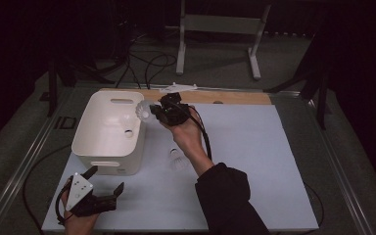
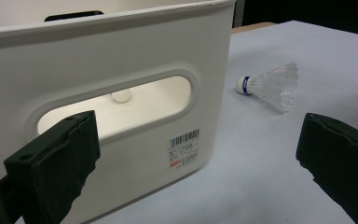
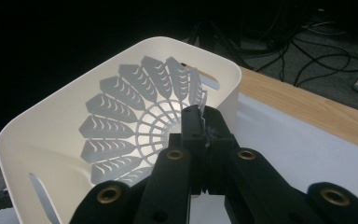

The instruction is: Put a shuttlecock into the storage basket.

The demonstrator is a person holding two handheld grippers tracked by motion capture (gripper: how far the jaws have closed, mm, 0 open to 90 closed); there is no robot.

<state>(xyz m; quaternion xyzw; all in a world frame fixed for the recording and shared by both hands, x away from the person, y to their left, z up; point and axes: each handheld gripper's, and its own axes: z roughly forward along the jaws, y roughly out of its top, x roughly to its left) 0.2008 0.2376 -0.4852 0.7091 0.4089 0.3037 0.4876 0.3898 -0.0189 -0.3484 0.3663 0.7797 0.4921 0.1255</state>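
While the right gripper (image 1: 152, 111) hangs over the right rim of the white bin (image 1: 94, 128), its fingers (image 3: 193, 122) are clamped on the skirt of a white shuttlecock (image 3: 135, 122), which is held above the bin's opening. The bin stands at the far left corner of the worktop (image 1: 254, 161). A second shuttlecock (image 2: 270, 85), with a blue band at its cork, lies on its side on the worktop just to the right of the bin, near the person's right forearm. A small white item (image 2: 121, 96) rests on the bin floor. The left gripper (image 1: 105, 182) sits near the worktop's near left corner, facing the bin's handle slot, with fingers (image 2: 56, 163) spread wide apart and nothing between them.
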